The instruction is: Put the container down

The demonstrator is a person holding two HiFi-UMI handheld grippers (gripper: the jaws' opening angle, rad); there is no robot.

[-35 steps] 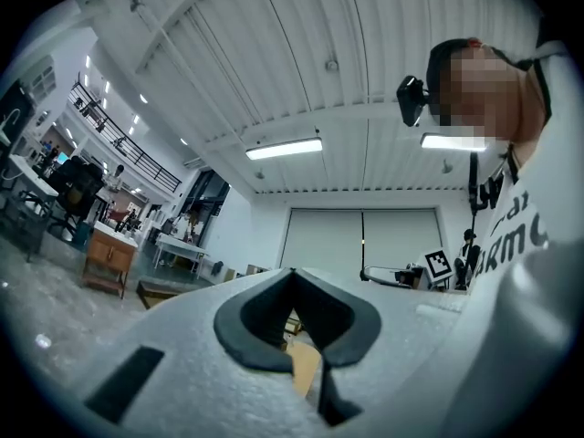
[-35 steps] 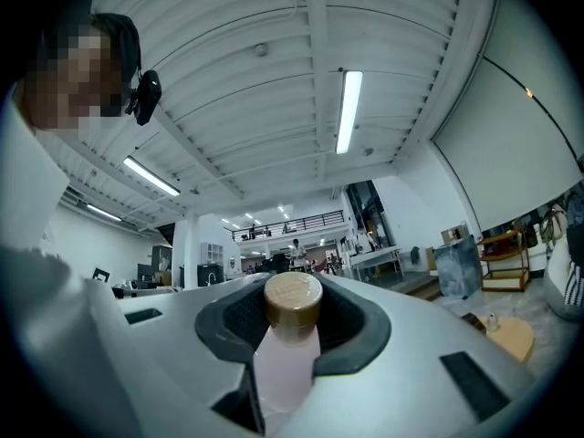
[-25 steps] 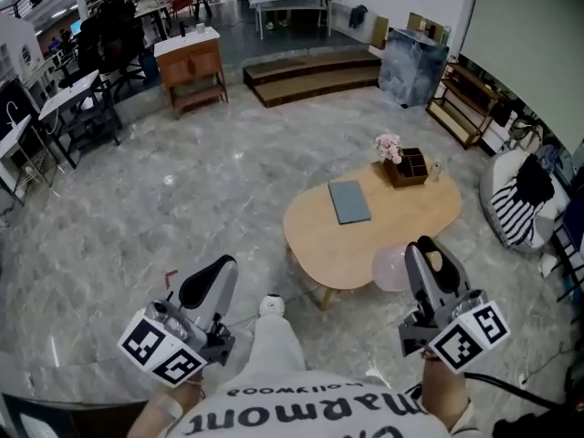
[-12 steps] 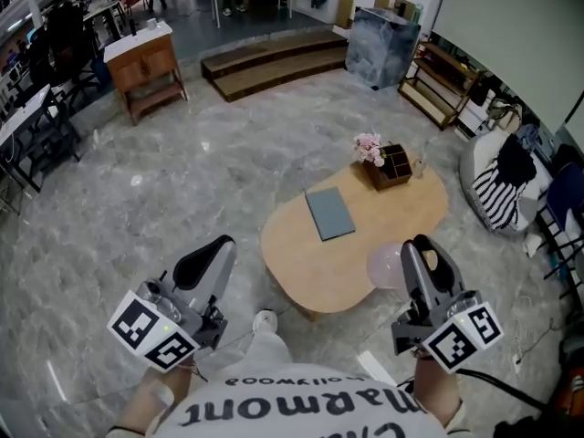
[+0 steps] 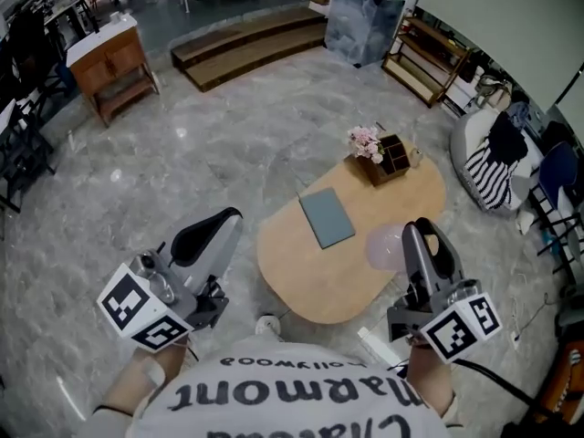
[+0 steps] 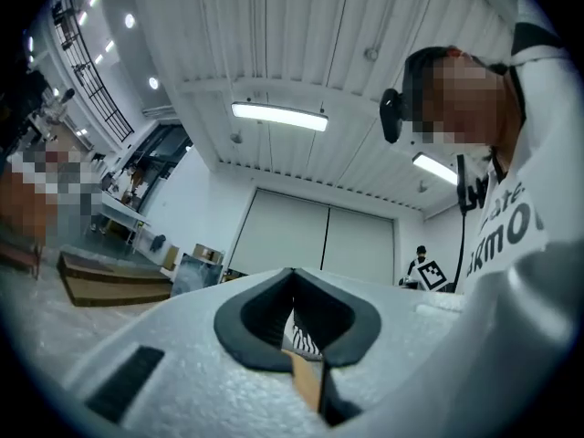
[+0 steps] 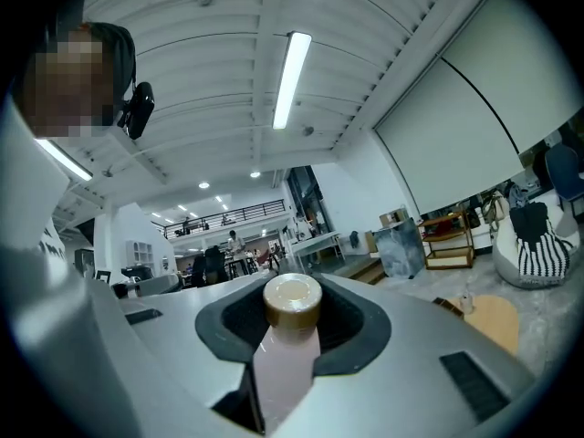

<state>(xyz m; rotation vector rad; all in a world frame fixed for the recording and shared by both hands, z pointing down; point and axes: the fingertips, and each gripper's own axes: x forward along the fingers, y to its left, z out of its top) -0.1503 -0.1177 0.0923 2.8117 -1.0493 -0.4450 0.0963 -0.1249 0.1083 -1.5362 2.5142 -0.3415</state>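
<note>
Closer approach noted: table [image 5: 315, 286] is now seen nearer and more central in the head view than a second ago, with both grippers kept at much the same spots. Container [image 7: 285, 363], a pale pink bottle with a brown cap, is clamped between the jaws of the right hand-held gripper [image 5: 425, 237]. It is seen over the table's right edge and not yet set down, so it is judged to be in transport. Left hand-held gripper [image 5: 222, 224] is closed to a thin slit with nothing gripped, and is kept out of the way on the left. Grey pad [image 5: 327, 218], flowers [image 5: 363, 140] and wooden organiser [image 5: 394, 153] are grouped on the far half, so a drop on the near half is judged likely. Readable writing: "Marmont" and "Hollywood", upside down on the shirt [image 5: 292, 400]. No label is readable on the container.
</note>
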